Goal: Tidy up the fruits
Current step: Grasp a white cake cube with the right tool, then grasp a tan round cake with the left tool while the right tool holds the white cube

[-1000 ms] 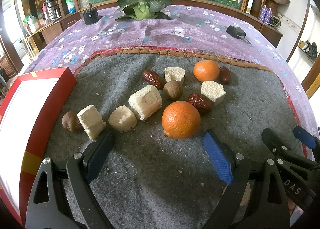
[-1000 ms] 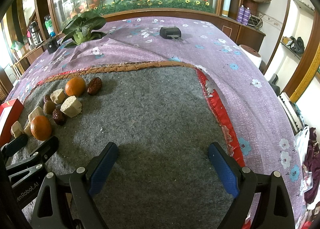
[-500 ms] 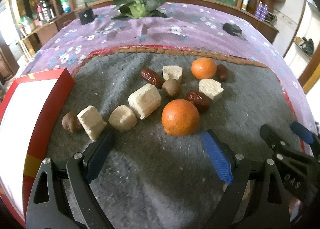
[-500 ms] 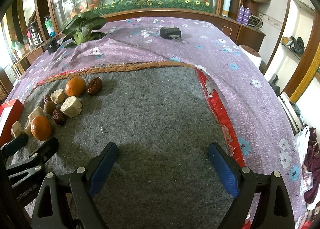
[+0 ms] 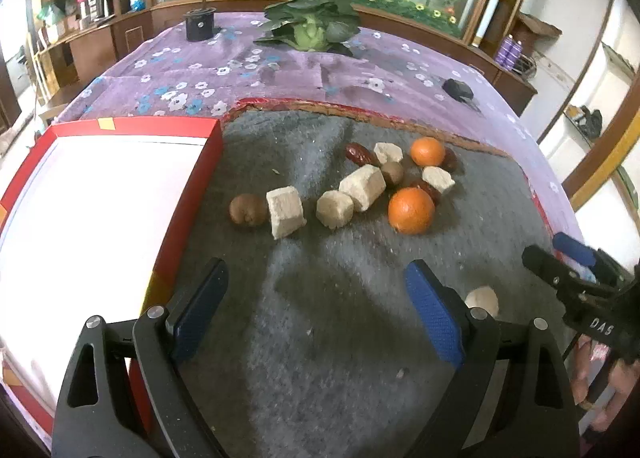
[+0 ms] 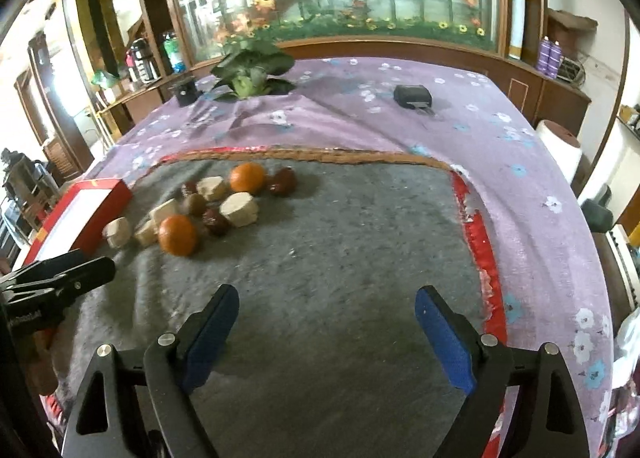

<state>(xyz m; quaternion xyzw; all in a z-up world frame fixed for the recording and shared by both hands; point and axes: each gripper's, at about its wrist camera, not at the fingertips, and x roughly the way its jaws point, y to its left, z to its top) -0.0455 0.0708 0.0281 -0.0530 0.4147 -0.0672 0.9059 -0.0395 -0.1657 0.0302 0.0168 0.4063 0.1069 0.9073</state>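
Presently, the left gripper [image 5: 316, 312] is held above the grey felt mat [image 5: 328, 338] with its jaws spread wide and nothing between them; the right gripper [image 6: 326, 332] is likewise wide apart and empty, over bare felt well right of the fruit. The fruit is found clustered mid-mat, right of the red tray [image 5: 72, 218]. A near orange [image 5: 411, 211] and a far orange [image 5: 427, 151] are noted, with dark red dates [image 5: 362, 155], two brown round fruits [image 5: 247, 210], and pale cut chunks [image 5: 285, 211] between them. The oranges are judged firm, round and prone to rolling; a grasp across the widest part is advised, with moderate squeeze. No long axis is presented by them, so any approach angle is acceptable. The pale chunks are judged light, fibrous and crumbly, as crumbs are seen scattered on the felt; flat opposing faces should be taken. The largest chunk [image 5: 362, 188] lies with its long axis running from near-left to far-right, so closure across its short width is preferred. The dates are judged small and soft, the leftmost pointing along a near-right diagonal. The tray appears empty as far as glare permits; sorting is judged barely begun.
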